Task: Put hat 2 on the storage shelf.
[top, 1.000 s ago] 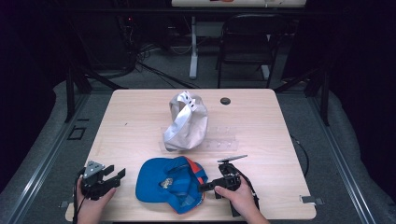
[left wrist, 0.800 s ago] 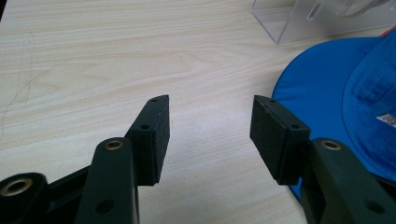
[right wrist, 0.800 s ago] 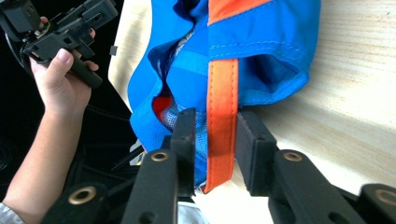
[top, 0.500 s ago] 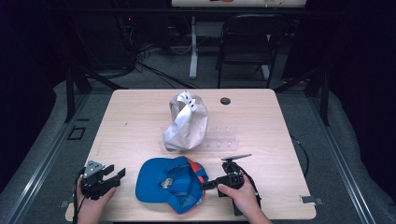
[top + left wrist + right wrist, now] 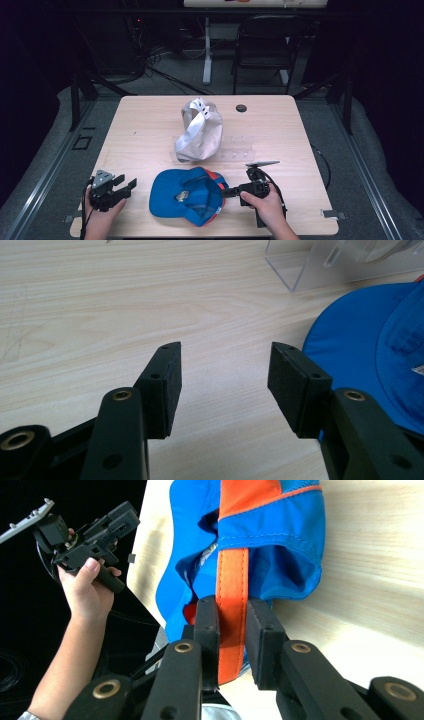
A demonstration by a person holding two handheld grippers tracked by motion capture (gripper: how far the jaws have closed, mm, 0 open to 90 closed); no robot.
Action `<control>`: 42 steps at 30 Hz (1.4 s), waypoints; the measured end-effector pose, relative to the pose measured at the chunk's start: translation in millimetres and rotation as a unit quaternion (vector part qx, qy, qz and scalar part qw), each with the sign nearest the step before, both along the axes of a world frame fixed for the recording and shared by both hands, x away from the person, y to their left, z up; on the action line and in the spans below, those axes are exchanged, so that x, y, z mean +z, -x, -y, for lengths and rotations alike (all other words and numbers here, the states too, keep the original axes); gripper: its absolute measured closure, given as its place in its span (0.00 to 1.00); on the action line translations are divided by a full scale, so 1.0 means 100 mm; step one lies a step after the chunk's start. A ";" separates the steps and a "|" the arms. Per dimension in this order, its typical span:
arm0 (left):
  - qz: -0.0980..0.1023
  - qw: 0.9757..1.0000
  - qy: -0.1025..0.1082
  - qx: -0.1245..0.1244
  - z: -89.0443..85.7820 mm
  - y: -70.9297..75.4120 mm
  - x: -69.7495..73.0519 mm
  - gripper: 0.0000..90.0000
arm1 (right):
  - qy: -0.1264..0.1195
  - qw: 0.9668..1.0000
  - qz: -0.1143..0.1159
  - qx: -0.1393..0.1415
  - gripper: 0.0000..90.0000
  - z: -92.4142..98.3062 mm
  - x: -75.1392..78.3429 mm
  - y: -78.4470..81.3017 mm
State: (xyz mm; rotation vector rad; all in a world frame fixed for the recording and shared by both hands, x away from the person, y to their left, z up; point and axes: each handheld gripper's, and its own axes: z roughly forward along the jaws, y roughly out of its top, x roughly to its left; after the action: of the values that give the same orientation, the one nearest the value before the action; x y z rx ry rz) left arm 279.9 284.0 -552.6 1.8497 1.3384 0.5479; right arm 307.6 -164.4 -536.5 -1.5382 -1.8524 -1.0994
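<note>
Gripping the orange strap (image 5: 231,587) of the blue cap (image 5: 186,194), my right gripper (image 5: 231,190) has just been closing its jaws, and the right gripper view shows both pads pressed flat against the strap with the fabric pinched between them. A second ago the jaws stood wider around that strap; now they are clenched on it. The cap lies crown-down at the near edge of the worktop (image 5: 150,125), between my two hands, with its brim toward the left gripper (image 5: 121,186).

The left gripper is released: its jaws stand apart over bare wood in the left gripper view, nothing between them, the cap's brim (image 5: 350,335) just beside the right-hand jaw. That hand has kept its place near the front left corner.

Compared with the earlier high views, the right hand (image 5: 265,202) has risen slightly, and the cap has barely shifted on the worktop. I judge the grasp to be complete and the lift only starting.

A white cap (image 5: 199,131) rests on a clear stand (image 5: 240,152) behind the blue one, apart from it. A small dark disc (image 5: 241,107) lies near the far edge.

Next move, as I judge it: raise the strap steadily and watch for the fabric slipping out of the pads.
</note>
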 end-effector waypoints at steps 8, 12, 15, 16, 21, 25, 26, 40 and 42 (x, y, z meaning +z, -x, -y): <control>0.002 1.000 0.000 -0.011 0.07 -0.07 0.00 0.53 | -0.005 1.000 -0.015 -0.007 0.86 0.16 0.24 -0.03; 0.003 1.000 0.000 -0.017 0.10 -0.11 0.00 0.53 | -0.009 1.000 -0.026 -0.012 0.86 0.25 0.40 -0.05; 0.002 1.000 -0.001 -0.023 0.12 -0.13 0.00 0.53 | -0.012 0.999 -0.026 -0.015 0.86 0.30 0.48 -0.05; 0.001 1.000 -0.001 -0.024 0.13 -0.13 0.00 0.53 | -0.016 0.999 -0.026 -0.015 0.86 0.33 0.52 -0.06; 0.002 1.000 0.000 -0.028 0.16 -0.16 0.00 0.53 | -0.027 0.999 -0.024 -0.029 0.86 0.46 0.72 -0.07; 0.001 1.000 -0.001 -0.031 0.17 -0.17 0.00 0.53 | -0.047 0.998 -0.025 -0.030 0.86 0.53 0.86 -0.09; 0.001 1.000 0.000 -0.031 0.17 -0.17 0.00 0.53 | -0.050 0.998 -0.027 -0.031 0.86 0.54 0.90 -0.09; 0.002 1.000 0.003 -0.029 0.16 -0.16 0.00 0.53 | -0.098 0.994 -0.030 -0.040 0.86 0.58 1.36 -0.25; 0.001 1.000 0.002 -0.029 0.15 -0.16 0.00 0.53 | -0.096 0.994 -0.023 -0.049 0.86 0.60 1.49 -0.27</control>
State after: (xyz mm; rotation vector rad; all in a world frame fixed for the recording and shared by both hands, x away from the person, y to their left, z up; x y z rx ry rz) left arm 295.4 269.1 -552.6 1.8791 1.2802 0.5162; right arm 334.3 -223.9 -387.1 -1.5420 -1.6051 -1.2362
